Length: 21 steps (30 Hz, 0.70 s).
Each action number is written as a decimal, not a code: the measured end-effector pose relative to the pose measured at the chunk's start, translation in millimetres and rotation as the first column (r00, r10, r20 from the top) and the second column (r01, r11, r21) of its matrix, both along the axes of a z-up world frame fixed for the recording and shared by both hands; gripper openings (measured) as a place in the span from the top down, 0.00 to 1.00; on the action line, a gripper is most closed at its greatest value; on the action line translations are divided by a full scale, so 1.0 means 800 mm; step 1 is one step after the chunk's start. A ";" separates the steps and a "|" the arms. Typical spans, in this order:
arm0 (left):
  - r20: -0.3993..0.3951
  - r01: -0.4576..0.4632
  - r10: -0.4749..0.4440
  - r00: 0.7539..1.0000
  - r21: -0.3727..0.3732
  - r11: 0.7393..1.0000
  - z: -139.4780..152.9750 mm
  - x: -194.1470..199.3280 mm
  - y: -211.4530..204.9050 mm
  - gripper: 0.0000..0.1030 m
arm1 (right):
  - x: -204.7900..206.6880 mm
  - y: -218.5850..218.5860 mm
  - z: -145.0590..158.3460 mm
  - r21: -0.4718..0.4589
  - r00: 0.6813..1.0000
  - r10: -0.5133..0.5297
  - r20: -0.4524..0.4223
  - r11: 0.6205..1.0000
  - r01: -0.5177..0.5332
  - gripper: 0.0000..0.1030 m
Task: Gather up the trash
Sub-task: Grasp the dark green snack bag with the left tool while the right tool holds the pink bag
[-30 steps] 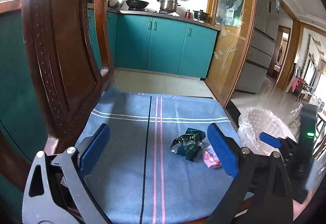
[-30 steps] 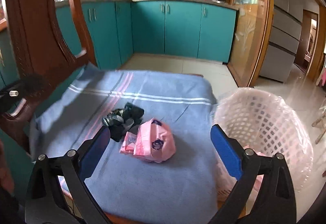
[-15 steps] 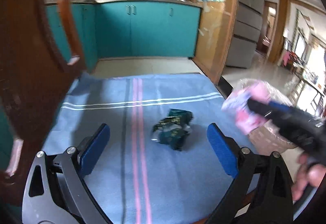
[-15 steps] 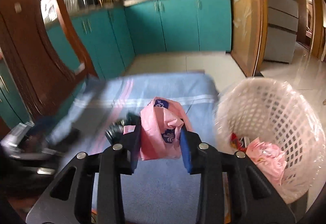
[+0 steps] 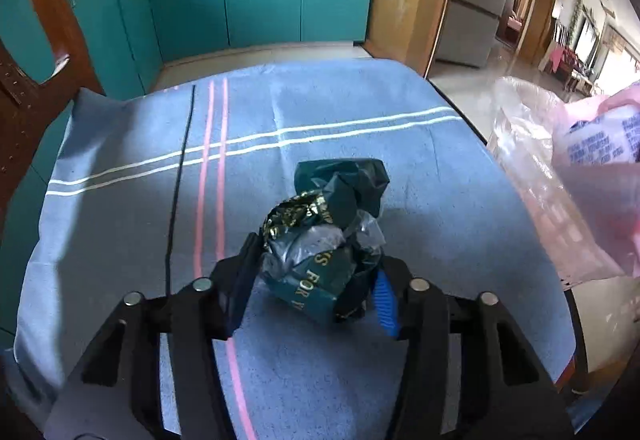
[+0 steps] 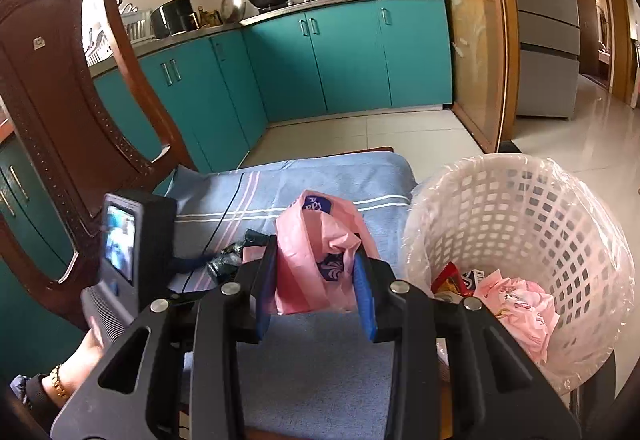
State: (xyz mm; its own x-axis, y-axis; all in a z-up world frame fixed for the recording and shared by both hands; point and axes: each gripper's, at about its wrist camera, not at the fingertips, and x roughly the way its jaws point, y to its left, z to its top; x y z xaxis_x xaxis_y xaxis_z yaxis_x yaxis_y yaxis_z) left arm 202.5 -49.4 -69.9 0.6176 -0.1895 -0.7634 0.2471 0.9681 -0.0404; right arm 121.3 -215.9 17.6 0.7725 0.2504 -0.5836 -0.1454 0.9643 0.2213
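A crumpled dark green wrapper [image 5: 320,224] lies on the blue striped cloth [image 5: 320,111] over a chair seat. My left gripper [image 5: 314,274] straddles it, its jaws closing, and both pads touch the wrapper's sides. My right gripper [image 6: 316,272] is shut on a pink plastic bag [image 6: 316,240] and holds it above the cloth, just left of the white lattice basket [image 6: 540,224]. The bag shows again at the right edge of the left wrist view as a pink bag [image 5: 600,175]. The basket has a clear liner and holds pink and red trash [image 6: 516,300].
The carved wooden chair back [image 6: 52,99] rises on the left. Teal kitchen cabinets [image 6: 340,59] stand behind across a tiled floor. A hand [image 6: 80,360] holds the left tool, whose small screen [image 6: 120,244] faces the right wrist camera.
My left gripper came down over the green wrapper and its jaws narrowed onto it. My right gripper shut on the pink bag, lifted it off the cloth and now holds still.
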 end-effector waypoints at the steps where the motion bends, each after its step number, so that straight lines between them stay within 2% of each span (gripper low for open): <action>1: -0.001 0.007 -0.007 1.000 -0.010 1.000 0.005 -0.004 0.001 0.57 | 0.000 0.002 0.000 -0.004 1.000 0.006 -0.001 1.000 -0.006 0.66; 5: 0.083 -0.006 0.010 0.997 -0.043 0.999 0.047 -0.036 0.011 0.58 | -0.002 0.011 0.001 -0.018 1.000 0.027 0.002 0.999 -0.027 0.66; 8: 0.158 -0.041 0.051 0.986 -0.067 0.997 0.091 -0.079 0.026 0.58 | -0.006 0.016 0.003 -0.027 0.999 0.046 0.011 0.999 -0.045 0.66; 12: 0.266 -0.095 0.125 0.956 -0.122 0.988 0.139 -0.137 0.056 0.57 | -0.012 0.024 0.004 -0.032 0.997 0.071 0.013 0.997 -0.071 0.66; 15: 0.290 -0.124 0.164 0.943 -0.150 0.981 0.146 -0.160 0.072 0.57 | -0.017 0.035 0.003 -0.042 0.996 0.087 0.013 0.995 -0.086 0.66; 21: 0.252 -0.136 0.167 0.953 -0.135 0.982 0.131 -0.158 0.070 0.57 | -0.016 0.044 -0.001 -0.058 0.996 0.088 0.006 0.994 -0.088 0.66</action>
State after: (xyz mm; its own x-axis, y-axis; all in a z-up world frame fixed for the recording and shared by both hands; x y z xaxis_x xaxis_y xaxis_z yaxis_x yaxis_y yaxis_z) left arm 76.3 7.0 35.1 0.8205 -0.1548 -0.5503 0.1148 0.9876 -0.1066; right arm 108.2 -181.1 16.9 0.7540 0.2833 -0.5927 -0.2316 0.9589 0.1637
